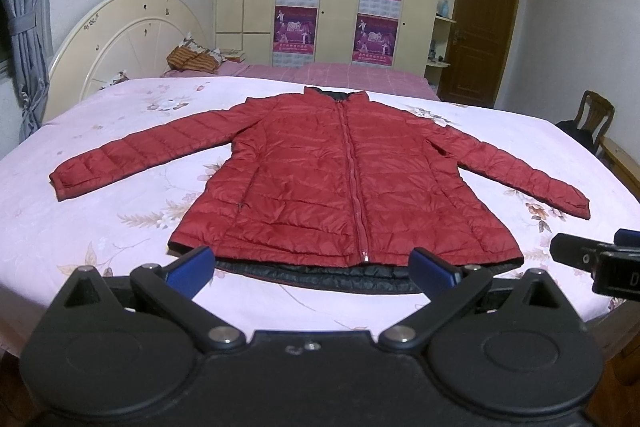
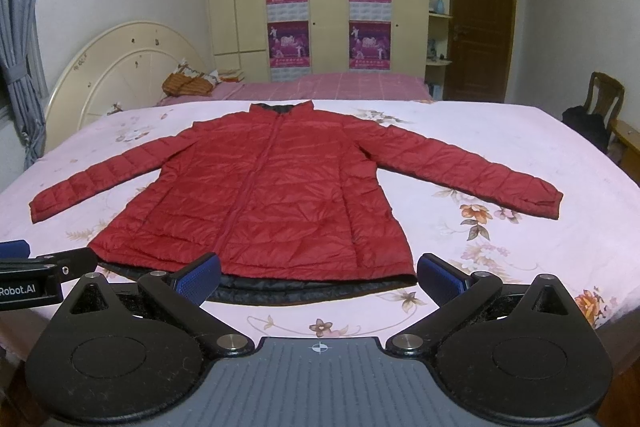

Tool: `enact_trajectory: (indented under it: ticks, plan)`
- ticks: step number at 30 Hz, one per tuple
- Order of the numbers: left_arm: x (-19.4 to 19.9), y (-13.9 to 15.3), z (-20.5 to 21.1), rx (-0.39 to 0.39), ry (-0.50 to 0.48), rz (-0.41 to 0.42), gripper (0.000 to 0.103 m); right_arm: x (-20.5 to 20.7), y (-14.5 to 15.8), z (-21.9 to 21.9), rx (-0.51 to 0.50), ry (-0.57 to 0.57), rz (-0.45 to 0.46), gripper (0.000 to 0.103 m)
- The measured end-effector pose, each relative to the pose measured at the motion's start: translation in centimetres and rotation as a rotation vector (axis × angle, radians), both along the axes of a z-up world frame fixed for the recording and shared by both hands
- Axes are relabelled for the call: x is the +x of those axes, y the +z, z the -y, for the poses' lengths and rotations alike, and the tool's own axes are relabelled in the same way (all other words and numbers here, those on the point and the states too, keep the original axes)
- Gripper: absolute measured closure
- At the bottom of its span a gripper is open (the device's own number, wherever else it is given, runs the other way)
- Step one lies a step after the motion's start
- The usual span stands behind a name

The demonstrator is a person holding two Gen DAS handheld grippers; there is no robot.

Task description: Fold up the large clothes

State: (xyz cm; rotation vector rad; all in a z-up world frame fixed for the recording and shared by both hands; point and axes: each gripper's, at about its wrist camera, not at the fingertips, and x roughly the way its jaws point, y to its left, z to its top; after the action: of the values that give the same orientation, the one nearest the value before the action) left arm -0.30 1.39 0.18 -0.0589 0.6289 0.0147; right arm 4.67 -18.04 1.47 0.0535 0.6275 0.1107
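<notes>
A red quilted jacket lies flat and zipped on the bed, front up, collar far, both sleeves spread out sideways. Its dark lining shows as a strip along the near hem. My left gripper hovers just before the hem's middle, open, with nothing between its blue pads. My right gripper sits open near the hem's right part, also holding nothing. In the left wrist view the right gripper's tip pokes in from the right edge; in the right wrist view the left gripper's tip pokes in from the left.
The bed carries a pink floral sheet, with a cream headboard far left. A patterned bag rests on pink bedding behind. A wooden chair and low furniture stand at the right, wardrobes and a door beyond.
</notes>
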Motion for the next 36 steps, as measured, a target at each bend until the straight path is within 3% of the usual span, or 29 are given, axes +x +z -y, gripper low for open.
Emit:
enact_trajectory:
  ticks: [28,36]
  plan:
    - [0.2,-0.3,-0.4,-0.02,0.003,-0.016,0.0,0.0,0.1,0.4,0.01,-0.008,-0.005,0.0]
    - [2.3,-0.7,-1.0,-0.021,0.0,-0.036,0.0,1.3,0.0,1.4,0.019,-0.058,-0.006,0.0]
